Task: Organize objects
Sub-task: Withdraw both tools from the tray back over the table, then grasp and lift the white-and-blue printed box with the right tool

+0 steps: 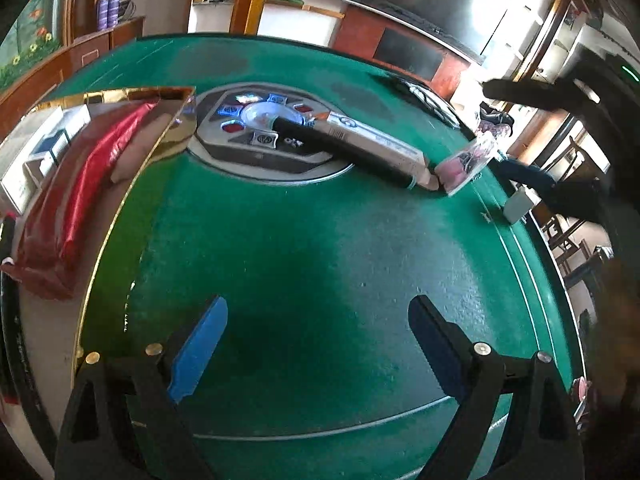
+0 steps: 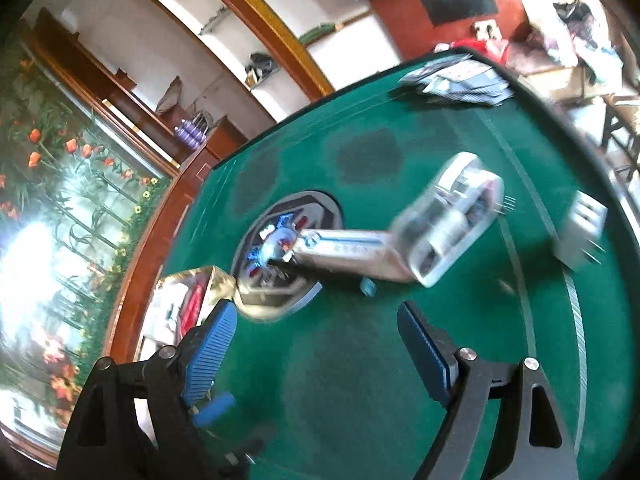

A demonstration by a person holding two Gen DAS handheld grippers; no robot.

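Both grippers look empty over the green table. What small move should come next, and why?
Probably ease the left gripper forward toward the long white carton lying over the black tube by the table's round centre panel. Both it and the right gripper stand open with nothing between the pads, and the gold-rimmed box holding a red pouch looks like the place for loose items.

Home game room: green mahjong table (image 1: 320, 240), wooden cabinets (image 1: 100, 44), floral mural (image 2: 60, 200).

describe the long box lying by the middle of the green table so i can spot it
On the green table, find the round panel at its centre. The long pale box lies from that panel toward the table's edge, resting along a black tube; it is light-coloured and printed, the tube plain black.
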